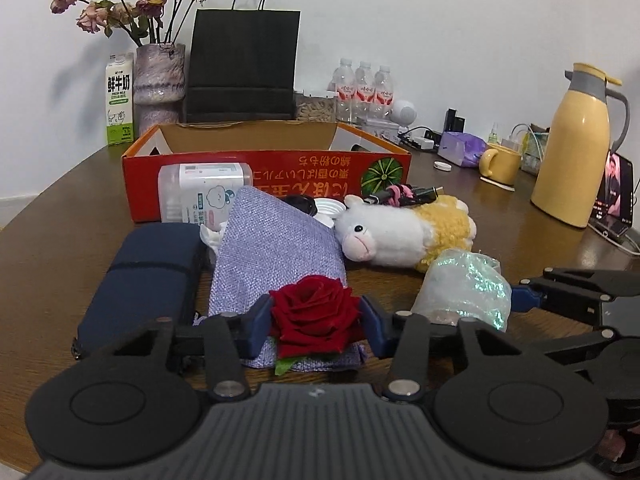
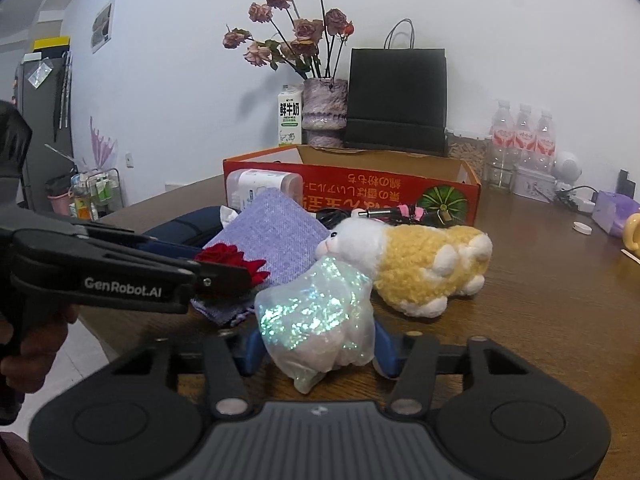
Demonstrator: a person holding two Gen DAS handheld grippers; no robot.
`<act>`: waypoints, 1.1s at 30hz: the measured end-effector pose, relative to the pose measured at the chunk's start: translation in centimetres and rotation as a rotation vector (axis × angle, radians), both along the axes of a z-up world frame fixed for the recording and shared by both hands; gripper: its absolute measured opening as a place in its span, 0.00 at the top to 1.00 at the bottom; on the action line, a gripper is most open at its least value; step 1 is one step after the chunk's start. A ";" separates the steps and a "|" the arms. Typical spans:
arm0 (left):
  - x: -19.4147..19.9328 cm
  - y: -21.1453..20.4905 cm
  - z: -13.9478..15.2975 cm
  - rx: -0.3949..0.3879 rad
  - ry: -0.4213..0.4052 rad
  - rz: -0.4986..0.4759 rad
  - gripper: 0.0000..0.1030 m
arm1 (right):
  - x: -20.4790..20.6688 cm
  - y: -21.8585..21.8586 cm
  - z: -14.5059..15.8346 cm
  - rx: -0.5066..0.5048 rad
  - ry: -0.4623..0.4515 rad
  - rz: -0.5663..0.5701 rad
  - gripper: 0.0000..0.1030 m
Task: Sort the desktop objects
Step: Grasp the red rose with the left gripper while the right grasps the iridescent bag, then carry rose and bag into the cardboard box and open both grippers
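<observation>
Wood-brown tabletop [image 1: 60,248] with a curved near edge runs back to a plain white wall [image 1: 440,20], and past that edge the right wrist view shows pale floor, a dark cabinet [image 2: 44,128] and a small wire rack of bottles [image 2: 96,196]. An open red cardboard box [image 1: 280,164] sits mid-table, with a clear plastic tub [image 1: 200,192] just in front of it. Along the wall stand a milk carton [image 1: 119,100], a vase of dried roses [image 1: 160,76], a black paper bag [image 1: 244,64] and three water bottles [image 1: 364,88]; a yellow thermos jug [image 1: 576,148], a yellow mug [image 1: 500,164] and a lit phone [image 1: 618,192] crowd the far right. In front of the box the things lie packed close: a navy case [image 1: 148,276], a lilac woven pouch [image 1: 272,248] and a plush sheep [image 1: 404,236]. The left gripper [image 1: 316,320] has its blue pads pressed on a red rose [image 1: 316,312] that lies on the pouch's near end. The right gripper [image 2: 316,348] is clamped on an iridescent plastic bag [image 2: 316,320] just beside the sheep's head. Bare wood lies open to the right of the sheep and at the table's left side.
</observation>
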State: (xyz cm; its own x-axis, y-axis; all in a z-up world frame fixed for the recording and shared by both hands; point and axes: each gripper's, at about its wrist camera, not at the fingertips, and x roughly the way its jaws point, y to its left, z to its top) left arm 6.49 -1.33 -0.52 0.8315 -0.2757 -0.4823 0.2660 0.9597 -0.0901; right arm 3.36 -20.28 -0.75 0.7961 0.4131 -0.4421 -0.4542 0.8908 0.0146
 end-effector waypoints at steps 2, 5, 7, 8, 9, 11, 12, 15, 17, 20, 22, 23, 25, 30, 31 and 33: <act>-0.1 0.0 0.3 -0.005 -0.003 0.004 0.59 | 0.0 -0.1 0.2 0.009 -0.008 -0.003 0.53; -0.1 0.1 0.7 -0.004 -0.010 0.005 0.64 | 0.1 -0.3 0.7 0.023 -0.024 -0.006 0.53; 0.0 0.1 1.0 0.000 -0.015 0.005 0.66 | 0.3 -0.4 1.1 0.032 -0.035 -0.010 0.53; 0.1 0.1 1.1 -0.001 -0.018 0.003 0.67 | 0.4 -0.4 1.3 0.034 -0.041 -0.013 0.53; 0.1 0.1 1.2 -0.002 -0.020 0.002 0.67 | 0.6 -0.5 1.5 0.036 -0.046 -0.016 0.53; 0.3 0.1 1.7 -0.004 -0.031 -0.001 0.68 | 1.0 -0.6 1.9 0.043 -0.055 -0.021 0.53; 0.4 0.1 1.9 -0.005 -0.038 0.000 0.68 | 1.2 -0.7 2.2 0.046 -0.060 -0.023 0.53; 0.8 0.2 3.2 -0.008 -0.073 -0.001 0.69 | 1.9 -0.9 3.2 0.062 -0.082 -0.029 0.53; 1.5 0.4 4.4 -0.006 -0.106 0.002 0.69 | 2.6 -1.0 4.1 0.066 -0.106 -0.035 0.53; 3.0 0.7 6.4 0.018 -0.154 0.018 0.69 | 4.1 -0.9 5.6 0.058 -0.155 -0.050 0.53; 4.4 0.9 7.6 0.032 -0.180 0.028 0.69 | 5.5 -0.8 6.8 0.053 -0.176 -0.058 0.53; 5.3 0.9 8.3 0.036 -0.191 0.031 0.69 | 6.4 -0.8 7.4 0.052 -0.186 -0.063 0.53; 7.2 1.1 9.6 0.038 -0.203 0.041 0.69 | 8.1 -0.5 8.6 0.050 -0.205 -0.070 0.53; 12.4 1.7 12.1 0.041 -0.194 0.062 0.68 | 13.8 0.4 11.6 0.047 -0.194 -0.094 0.53; 13.7 1.7 12.5 0.051 -0.184 0.066 0.68 | 15.3 0.7 12.1 0.044 -0.178 -0.099 0.53; 16.0 1.8 12.8 0.058 -0.156 0.067 0.68 | 18.5 0.9 13.0 0.036 -0.137 -0.112 0.53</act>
State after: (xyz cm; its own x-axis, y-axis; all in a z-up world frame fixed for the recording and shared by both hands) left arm 22.50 0.51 12.29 0.9129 -0.1929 -0.3598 0.2079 0.9781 0.0029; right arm 21.81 -19.33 12.22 0.8898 0.3317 -0.3132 -0.3517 0.9361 -0.0078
